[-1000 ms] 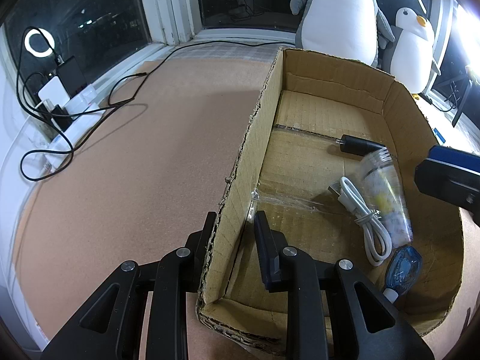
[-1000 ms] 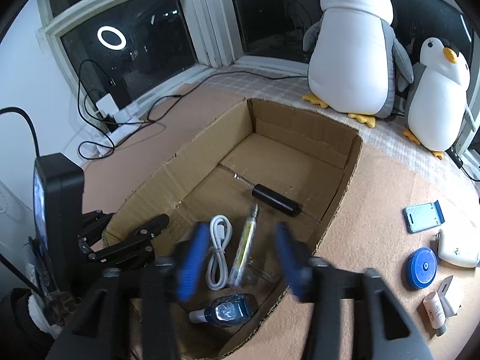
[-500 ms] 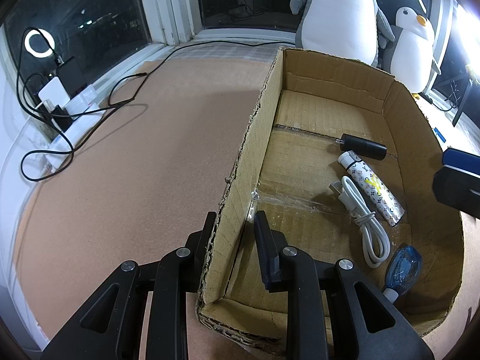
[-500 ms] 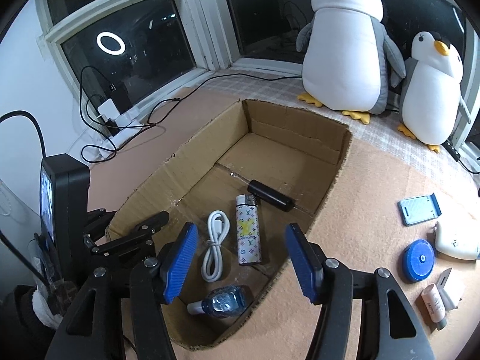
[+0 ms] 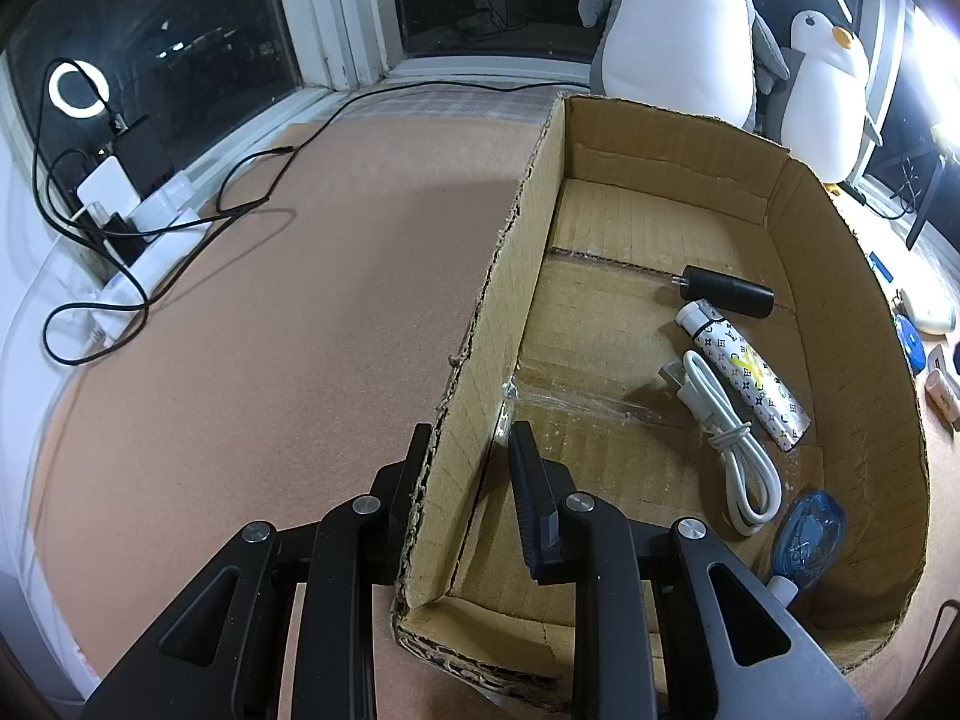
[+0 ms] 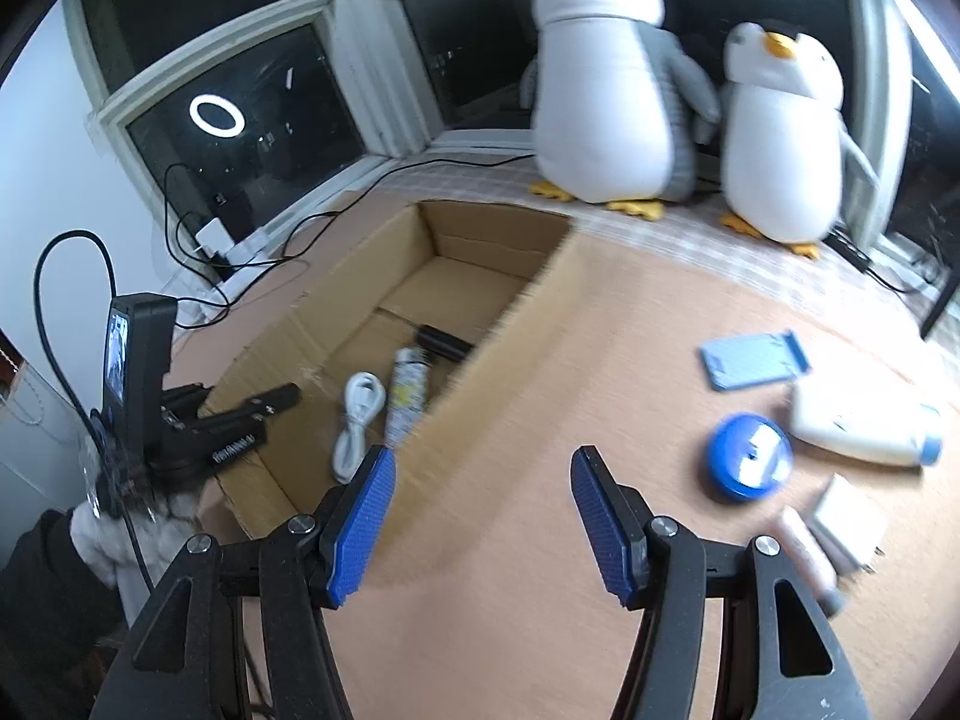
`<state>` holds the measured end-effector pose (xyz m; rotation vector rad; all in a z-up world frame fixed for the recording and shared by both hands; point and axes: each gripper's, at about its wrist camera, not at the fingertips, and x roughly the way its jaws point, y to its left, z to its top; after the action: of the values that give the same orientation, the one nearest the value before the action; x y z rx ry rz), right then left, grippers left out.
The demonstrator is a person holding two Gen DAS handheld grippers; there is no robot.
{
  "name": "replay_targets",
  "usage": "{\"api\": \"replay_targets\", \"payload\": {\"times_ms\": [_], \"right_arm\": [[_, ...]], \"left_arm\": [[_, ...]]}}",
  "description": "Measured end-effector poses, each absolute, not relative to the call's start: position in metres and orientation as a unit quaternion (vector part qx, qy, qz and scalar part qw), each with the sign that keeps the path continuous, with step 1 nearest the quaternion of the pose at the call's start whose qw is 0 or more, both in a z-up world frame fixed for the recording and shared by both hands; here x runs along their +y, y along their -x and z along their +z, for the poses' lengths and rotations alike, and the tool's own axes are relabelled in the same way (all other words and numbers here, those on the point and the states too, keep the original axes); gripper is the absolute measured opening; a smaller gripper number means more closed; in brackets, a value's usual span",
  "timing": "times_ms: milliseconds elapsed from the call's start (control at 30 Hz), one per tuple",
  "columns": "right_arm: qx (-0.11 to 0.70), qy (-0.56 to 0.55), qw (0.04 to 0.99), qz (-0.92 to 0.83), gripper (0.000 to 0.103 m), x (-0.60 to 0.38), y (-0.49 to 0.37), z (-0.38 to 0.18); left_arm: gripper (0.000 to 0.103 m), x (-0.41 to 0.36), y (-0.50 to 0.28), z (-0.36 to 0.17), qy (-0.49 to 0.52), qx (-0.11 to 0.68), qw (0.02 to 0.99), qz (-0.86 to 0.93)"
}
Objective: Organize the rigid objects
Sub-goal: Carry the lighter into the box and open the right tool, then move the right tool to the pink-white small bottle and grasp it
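An open cardboard box holds a patterned white lighter, a black cylinder, a coiled white cable and a blue clear dispenser. My left gripper straddles the box's near left wall, one finger outside and one inside, shut on it. In the right wrist view my right gripper is open with nothing in it, above the table just right of the box. Loose items lie further right: a blue round tin, a light blue stand, a white bottle, a pink tube.
Two plush penguins stand at the window behind the box. Black cables and a power strip lie at the far left. A white plug sits beside the pink tube. A person's sleeve is at the lower left.
The lighter dropped from my right gripper and now lies still in the box. The right gripper has swung right, out over the table. The left gripper has not moved.
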<state>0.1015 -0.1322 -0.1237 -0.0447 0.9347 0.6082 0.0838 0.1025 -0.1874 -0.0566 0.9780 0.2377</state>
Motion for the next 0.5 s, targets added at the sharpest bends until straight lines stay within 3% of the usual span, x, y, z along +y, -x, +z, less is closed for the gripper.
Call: {"api": "replay_targets", "payload": {"times_ms": [400, 500], "right_arm": [[0.474, 0.049, 0.846, 0.239, 0.056, -0.22, -0.111, -0.133], [0.485, 0.057, 0.84, 0.236, 0.044, -0.231, -0.116, -0.141]], "left_arm": [[0.023, 0.1, -0.084, -0.188, 0.02, 0.469, 0.875, 0.117], [0.023, 0.1, -0.084, -0.188, 0.019, 0.47, 0.875, 0.117]]}}
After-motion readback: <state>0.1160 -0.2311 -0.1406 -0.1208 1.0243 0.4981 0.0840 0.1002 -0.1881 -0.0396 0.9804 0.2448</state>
